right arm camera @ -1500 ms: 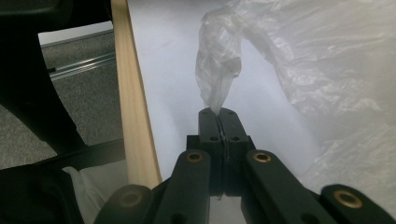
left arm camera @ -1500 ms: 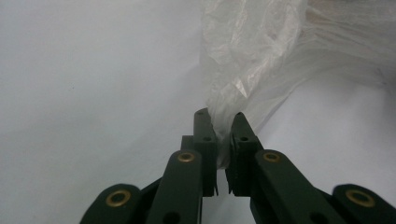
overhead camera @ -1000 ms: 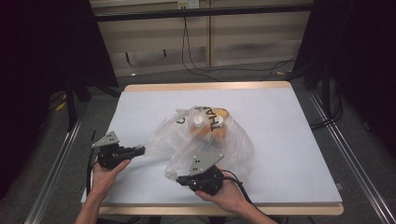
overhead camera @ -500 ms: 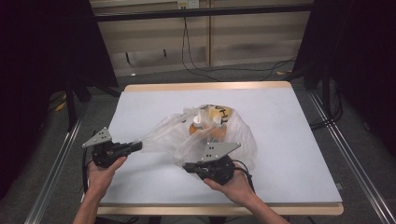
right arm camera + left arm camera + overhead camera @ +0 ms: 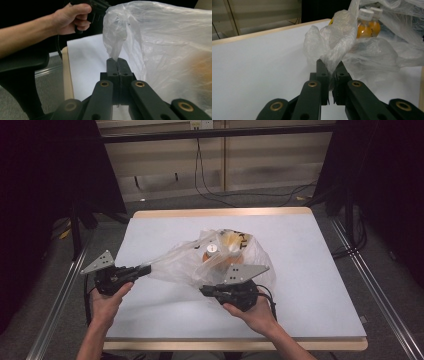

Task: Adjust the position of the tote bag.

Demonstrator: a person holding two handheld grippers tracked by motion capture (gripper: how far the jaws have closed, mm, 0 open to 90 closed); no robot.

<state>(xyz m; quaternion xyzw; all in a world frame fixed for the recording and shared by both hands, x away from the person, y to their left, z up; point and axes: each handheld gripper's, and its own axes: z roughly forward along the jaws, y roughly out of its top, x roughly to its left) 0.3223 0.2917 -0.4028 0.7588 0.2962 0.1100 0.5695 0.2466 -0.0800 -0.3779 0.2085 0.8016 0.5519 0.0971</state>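
Observation:
A clear plastic bag (image 5: 210, 262) lies on the white table (image 5: 310, 255), with orange bottles (image 5: 215, 252) capped in white inside it. In the left gripper view the bottles (image 5: 367, 27) stand upright behind crumpled plastic (image 5: 337, 42). My left gripper (image 5: 146, 269) is shut on a stretched corner of the bag and holds it out to the left. My right gripper (image 5: 204, 291) is shut on another handle of the bag (image 5: 115, 45) near the front edge; its jaws (image 5: 117, 63) pinch the plastic flat.
The table's wooden front edge (image 5: 235, 344) runs just behind my hands. Cables (image 5: 210, 180) hang on the floor beyond the far edge. Metal rails (image 5: 55, 305) flank the table. My other hand (image 5: 72, 17) appears far off in the right gripper view.
My left gripper has drawn its bag corner further left, stretching the plastic. The right gripper has shifted right with its handle, and the bag has spread wider.

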